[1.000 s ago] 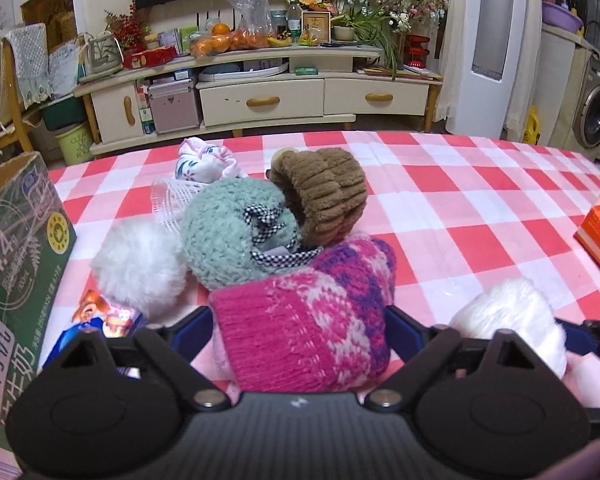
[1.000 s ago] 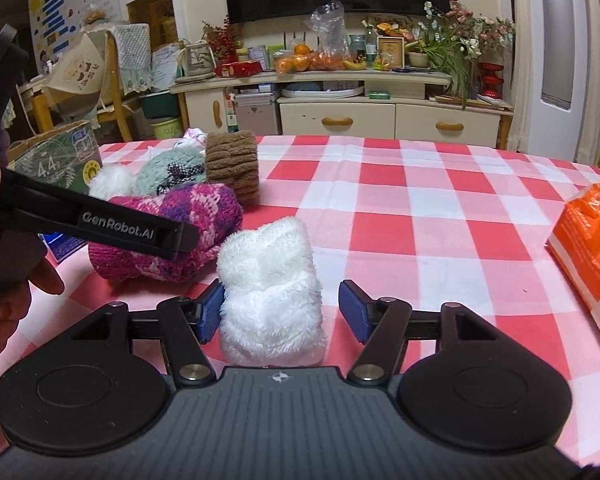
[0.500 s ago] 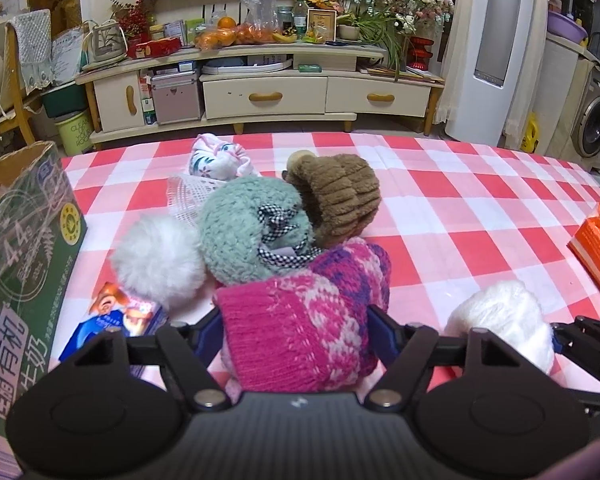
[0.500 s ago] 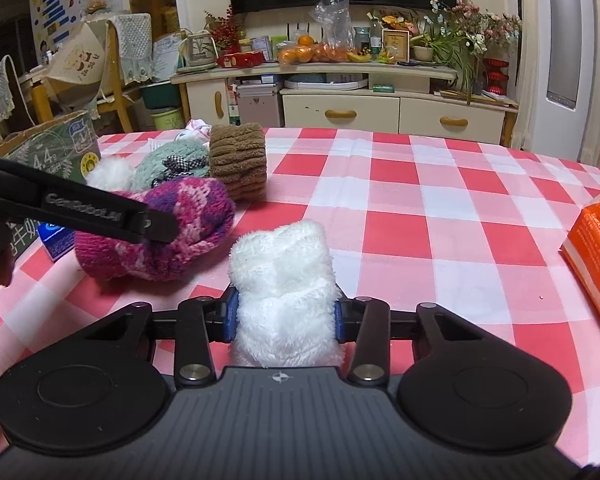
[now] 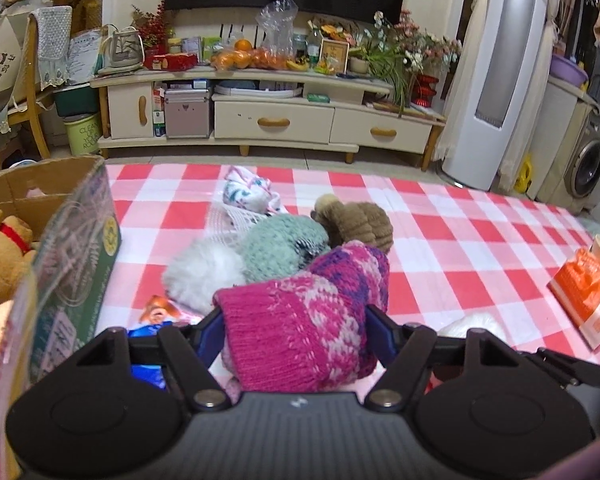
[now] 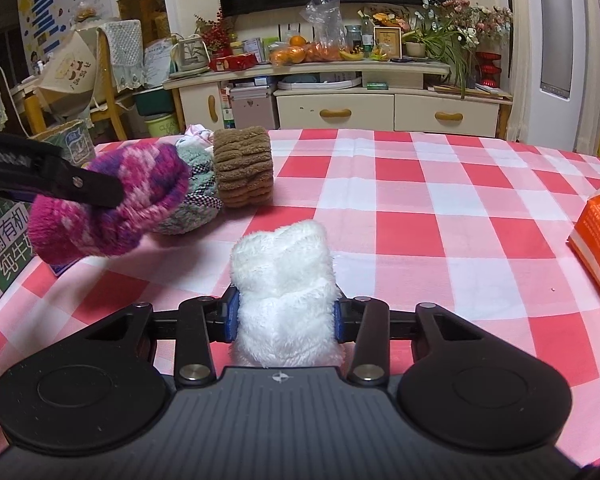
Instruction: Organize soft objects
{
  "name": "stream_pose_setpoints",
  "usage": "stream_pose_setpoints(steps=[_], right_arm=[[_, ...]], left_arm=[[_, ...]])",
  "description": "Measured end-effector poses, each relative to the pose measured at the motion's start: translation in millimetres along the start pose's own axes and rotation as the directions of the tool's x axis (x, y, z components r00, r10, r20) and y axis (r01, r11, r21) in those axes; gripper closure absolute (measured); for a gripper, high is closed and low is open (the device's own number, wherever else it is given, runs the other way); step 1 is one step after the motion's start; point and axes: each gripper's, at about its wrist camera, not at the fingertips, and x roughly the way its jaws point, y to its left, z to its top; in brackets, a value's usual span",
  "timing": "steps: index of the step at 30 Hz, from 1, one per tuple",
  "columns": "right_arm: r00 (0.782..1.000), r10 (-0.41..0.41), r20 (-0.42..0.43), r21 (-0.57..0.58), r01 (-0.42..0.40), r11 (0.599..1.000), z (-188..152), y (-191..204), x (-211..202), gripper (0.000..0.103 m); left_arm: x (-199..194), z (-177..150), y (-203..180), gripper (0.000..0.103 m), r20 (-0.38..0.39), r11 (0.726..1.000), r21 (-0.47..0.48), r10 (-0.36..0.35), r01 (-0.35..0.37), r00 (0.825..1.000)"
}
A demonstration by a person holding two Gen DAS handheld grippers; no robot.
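Pink-purple knit hat (image 5: 300, 332), fluffy white bundle (image 6: 286, 280)

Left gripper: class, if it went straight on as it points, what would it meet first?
Probably the green hat, just beyond the pink hat held in the left gripper; depth is uncertain.

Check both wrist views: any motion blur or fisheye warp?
Left wrist: cardboard box at left smeared by motion, pink knit hat sharp. Right wrist: pink hat slightly soft, white plush crisp, tablecloth checks bowing outward.

Black left gripper (image 5: 294, 332) and right gripper (image 6: 286, 316) — blue-padded fingers (image 6: 233, 314), silver screws.
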Motion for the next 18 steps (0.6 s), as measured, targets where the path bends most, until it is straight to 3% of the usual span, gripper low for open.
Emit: stream_pose_setpoints(steps=[10, 18], right_arm=[[0.999, 0.031, 0.009, 0.068, -0.032, 0.997, -0.6, 7.4, 0.6, 0.053], [0.999, 0.040, 0.029, 0.032, -0.041, 0.999, -0.1, 31.7, -0.8, 0.054]], left_arm=[[-34.3, 6.7, 26.2, 0.032, 0.080, 0.998, -0.052, -0.020, 0.024, 0.997], [-55.7, 11.9, 53.1, 0.032, 0.133, 0.995, -0.097, -0.019, 0.032, 0.991]])
